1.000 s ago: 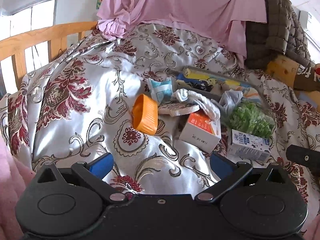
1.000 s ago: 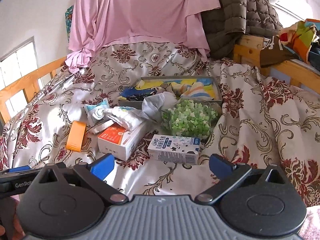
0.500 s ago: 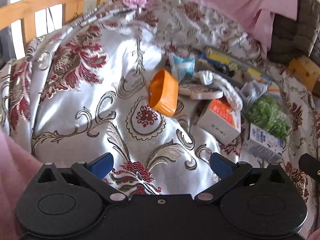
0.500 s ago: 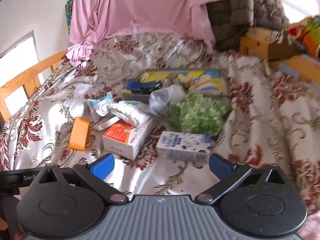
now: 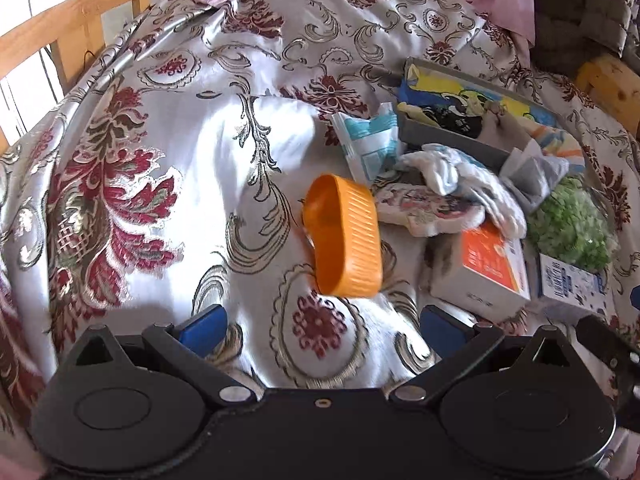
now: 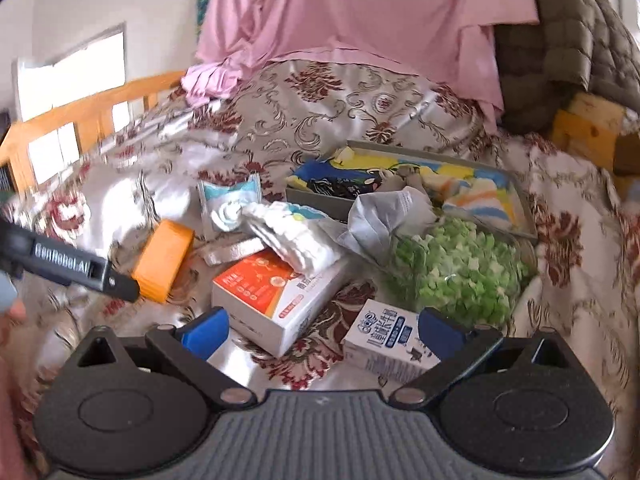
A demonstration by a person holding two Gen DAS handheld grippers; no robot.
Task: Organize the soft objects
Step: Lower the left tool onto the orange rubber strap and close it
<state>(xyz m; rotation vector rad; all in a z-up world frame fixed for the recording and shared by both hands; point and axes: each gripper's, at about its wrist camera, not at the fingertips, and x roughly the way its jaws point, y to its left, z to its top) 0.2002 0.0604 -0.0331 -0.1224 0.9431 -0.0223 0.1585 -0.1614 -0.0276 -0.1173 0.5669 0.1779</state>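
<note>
Left wrist view: the left gripper [image 5: 320,322] is spread wide and empty above the orange tub [image 5: 344,236] on the floral bedspread [image 5: 160,160].
The tub lies tipped, long axis 12 to 6, its mouth facing 9 o'clock. Only the right wrist view shows the milk carton [image 6: 386,342] up close between the wide, empty right gripper [image 6: 322,326], the white socks [image 6: 288,236] at 12.
</note>
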